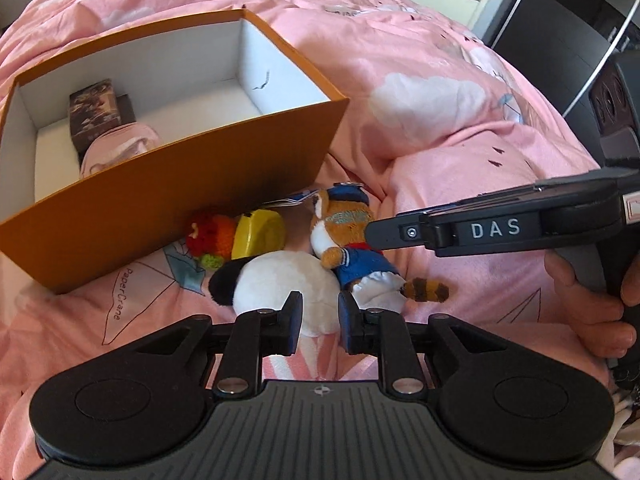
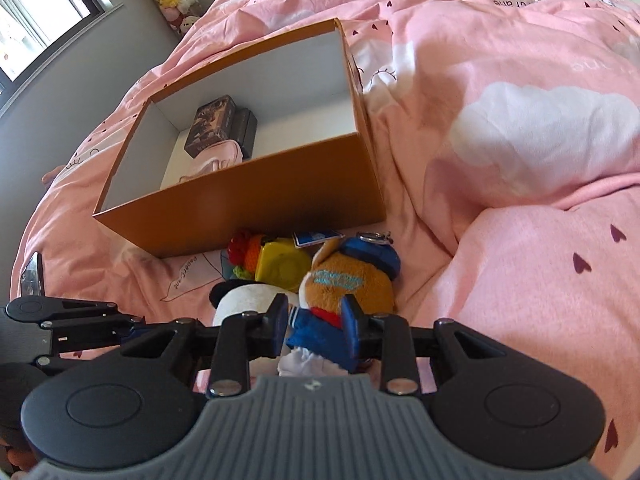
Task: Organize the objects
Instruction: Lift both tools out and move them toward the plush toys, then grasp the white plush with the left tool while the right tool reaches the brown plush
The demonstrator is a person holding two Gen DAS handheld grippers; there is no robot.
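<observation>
An orange box point(image 1: 200, 184) with white inside stands on the pink duvet. A brown plush in a blue outfit point(image 2: 344, 284) lies in front of it, beside a white and black plush point(image 1: 280, 280). My right gripper point(image 2: 314, 322) is open, and its fingers straddle the brown plush's blue body. In the left wrist view the right gripper point(image 1: 372, 232) reaches in from the right onto that plush's neck. My left gripper point(image 1: 320, 322) hovers over the white plush with its jaws a little apart and nothing between them. A yellow toy point(image 1: 260, 232) and a red-orange knitted toy point(image 1: 210, 236) lie against the box.
Inside the box are a dark printed case point(image 2: 212, 124) and a pink item point(image 2: 216, 160). A blue card point(image 2: 316, 238) lies by the box wall. The pink duvet point(image 1: 440, 140) is rumpled into folds. A person's hand point(image 1: 592, 300) holds the right gripper's handle. Dark furniture point(image 1: 580, 20) stands at the right.
</observation>
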